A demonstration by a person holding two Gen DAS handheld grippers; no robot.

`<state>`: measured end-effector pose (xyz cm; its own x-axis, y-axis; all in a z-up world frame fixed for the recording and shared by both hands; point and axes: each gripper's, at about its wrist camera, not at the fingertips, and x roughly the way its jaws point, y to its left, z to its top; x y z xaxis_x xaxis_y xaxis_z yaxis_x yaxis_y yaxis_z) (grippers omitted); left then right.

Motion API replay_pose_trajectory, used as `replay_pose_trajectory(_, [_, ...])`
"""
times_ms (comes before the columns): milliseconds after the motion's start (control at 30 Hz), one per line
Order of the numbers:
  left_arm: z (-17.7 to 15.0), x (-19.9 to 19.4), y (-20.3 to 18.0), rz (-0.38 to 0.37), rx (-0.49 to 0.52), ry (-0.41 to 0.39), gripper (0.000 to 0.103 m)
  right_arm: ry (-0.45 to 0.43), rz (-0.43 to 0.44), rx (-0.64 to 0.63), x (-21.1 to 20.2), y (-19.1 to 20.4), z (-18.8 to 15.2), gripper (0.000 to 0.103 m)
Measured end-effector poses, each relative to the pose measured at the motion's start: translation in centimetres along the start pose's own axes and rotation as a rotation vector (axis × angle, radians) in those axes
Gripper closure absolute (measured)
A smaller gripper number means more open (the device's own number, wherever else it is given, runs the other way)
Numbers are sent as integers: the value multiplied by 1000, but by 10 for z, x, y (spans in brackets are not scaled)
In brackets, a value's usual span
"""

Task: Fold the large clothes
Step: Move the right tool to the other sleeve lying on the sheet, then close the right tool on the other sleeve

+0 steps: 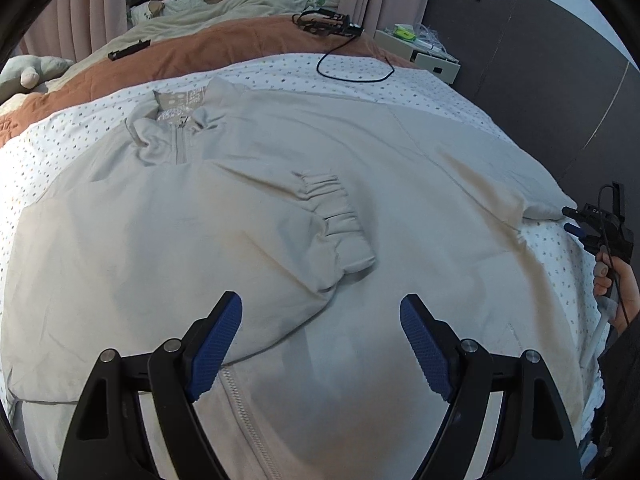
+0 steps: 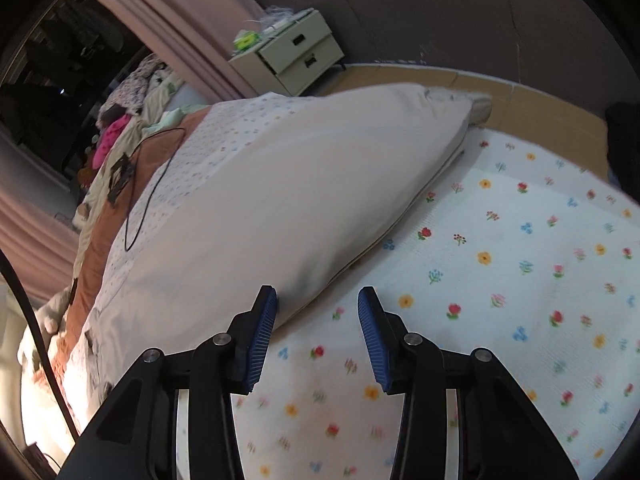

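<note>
Hiding jacket (image 1: 280,208) hem: left tool (image 1: 320,320), spread, empty.

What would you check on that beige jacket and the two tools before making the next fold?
1. Left tool open and empty above the jacket: ok.
2. Right tool open, holding nothing: ok.
3. One sleeve folded across the chest, its cuff lying on the body: ok.
4. Other sleeve folded in: not ok, it lies stretched out toward the bed's edge.
5. Right tool lined up on that sleeve: its left finger is close to the sleeve's edge; touching or not, cannot tell.
6. Zipper shut at the collar: ok; lower down, cannot tell.
</note>
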<state>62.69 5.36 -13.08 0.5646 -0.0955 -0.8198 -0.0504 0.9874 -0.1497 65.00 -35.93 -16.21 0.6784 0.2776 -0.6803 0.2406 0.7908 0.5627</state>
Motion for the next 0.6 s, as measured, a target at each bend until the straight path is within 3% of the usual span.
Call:
replay_pose_trajectory(133, [-5, 9, 14, 6, -33, 17, 21, -15, 5, 27, 11, -3, 4, 72])
replay_pose_trajectory(233, [-8, 8, 21, 11, -45, 23, 21, 3, 36, 35, 23, -9, 10, 99])
replay_pose_trajectory(267, [-9, 6, 23, 13, -47, 21, 21, 4, 46, 43, 23, -9, 12, 102])
replay_pose_trajectory(467, [-12, -15, 38, 29, -45, 6, 21, -94, 33, -74, -14, 23, 12, 103])
replay_pose_trajectory(600, [-11, -34, 49, 17, -77, -17, 21, -140, 85, -155, -50, 58, 11, 103])
